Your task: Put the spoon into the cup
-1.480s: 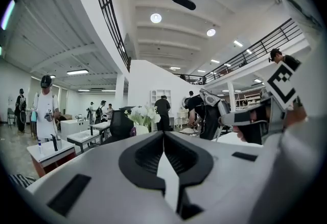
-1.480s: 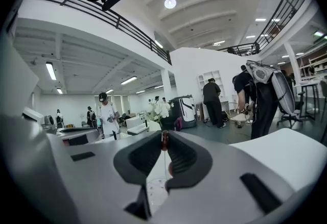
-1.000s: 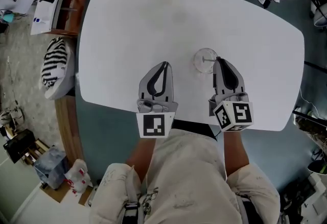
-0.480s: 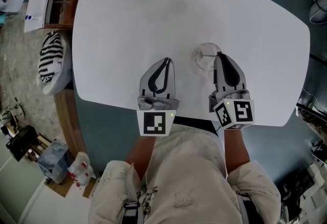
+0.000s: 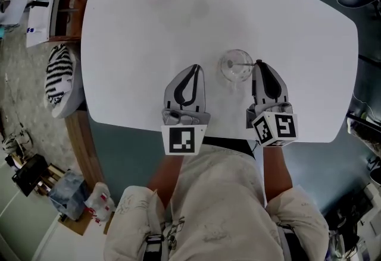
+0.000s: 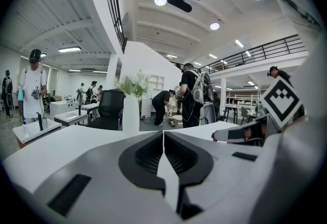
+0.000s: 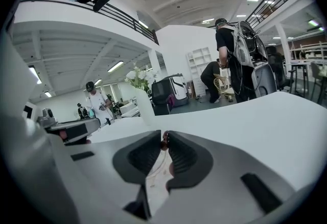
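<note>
The right gripper [image 5: 259,63] has the thin handle end of the spoon [image 5: 245,65] pinched between its jaw tips. The jaws stand nearly together and are opening slightly. The cup [image 5: 236,65], a clear glass, stands on the white table [image 5: 137,46] just ahead of those tips and a little to their left. The spoon reaches from the tips across the rim, so its bowl end appears to be already inside the glass. The step in hand looks like the release. To do it well, the handle should rest against the rim before the pads let go. The jaws should part only enough to free the handle. The gripper should then back straight away along its own line, so the tips neither drag the spoon out nor knock the light glass over. The left gripper [image 5: 195,67] lies on the far side of the cup from the right one, apart from it. Its jaws are closed tip to tip with nothing between them, and it could steady the glass if it rocks. The only markings seen are the black-and-white square patterns on each marker cube [image 5: 274,129]. No brand or legible writing shows on the cup or spoon.
</note>
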### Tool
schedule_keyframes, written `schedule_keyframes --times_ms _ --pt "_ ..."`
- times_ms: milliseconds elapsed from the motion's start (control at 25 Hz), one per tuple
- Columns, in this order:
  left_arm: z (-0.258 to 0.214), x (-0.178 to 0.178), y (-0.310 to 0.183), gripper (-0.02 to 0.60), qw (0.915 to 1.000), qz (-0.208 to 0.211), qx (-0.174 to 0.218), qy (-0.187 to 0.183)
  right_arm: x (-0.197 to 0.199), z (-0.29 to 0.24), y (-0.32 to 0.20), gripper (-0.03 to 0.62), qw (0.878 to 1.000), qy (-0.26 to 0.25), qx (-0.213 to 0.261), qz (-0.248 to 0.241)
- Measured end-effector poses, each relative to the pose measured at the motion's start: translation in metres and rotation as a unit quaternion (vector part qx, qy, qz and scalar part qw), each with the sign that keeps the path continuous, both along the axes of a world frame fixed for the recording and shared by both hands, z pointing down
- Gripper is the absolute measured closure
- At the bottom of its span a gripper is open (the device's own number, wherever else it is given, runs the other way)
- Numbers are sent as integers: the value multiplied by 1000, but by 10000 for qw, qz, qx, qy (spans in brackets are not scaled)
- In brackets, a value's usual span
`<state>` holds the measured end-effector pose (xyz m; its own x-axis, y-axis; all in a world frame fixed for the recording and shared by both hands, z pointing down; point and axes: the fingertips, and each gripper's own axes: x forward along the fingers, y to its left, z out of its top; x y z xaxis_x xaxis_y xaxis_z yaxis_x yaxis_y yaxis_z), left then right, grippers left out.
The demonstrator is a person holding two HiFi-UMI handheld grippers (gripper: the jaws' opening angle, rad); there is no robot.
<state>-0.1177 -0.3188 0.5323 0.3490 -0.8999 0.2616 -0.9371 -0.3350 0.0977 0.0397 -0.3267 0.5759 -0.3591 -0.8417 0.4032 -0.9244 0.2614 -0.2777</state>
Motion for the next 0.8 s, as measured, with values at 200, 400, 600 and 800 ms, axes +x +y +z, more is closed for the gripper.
schedule_keyframes --times_ms 200,400,600,800 --pt "1 12 0 574 9999 100 9 -41 14 10 -1 563 9997 -167 -73 152" --pt "4 15 2 574 9998 142 -17 -145 14 15 0 560 9998 -142 -92 108" --pt "-4 13 5 574 9997 127 -3 -186 13 16 2 487 9996 -147 -231 -75" --pt "-11 15 10 574 9997 99 134 -203 16 8 7 456 9997 -190 -109 -104"
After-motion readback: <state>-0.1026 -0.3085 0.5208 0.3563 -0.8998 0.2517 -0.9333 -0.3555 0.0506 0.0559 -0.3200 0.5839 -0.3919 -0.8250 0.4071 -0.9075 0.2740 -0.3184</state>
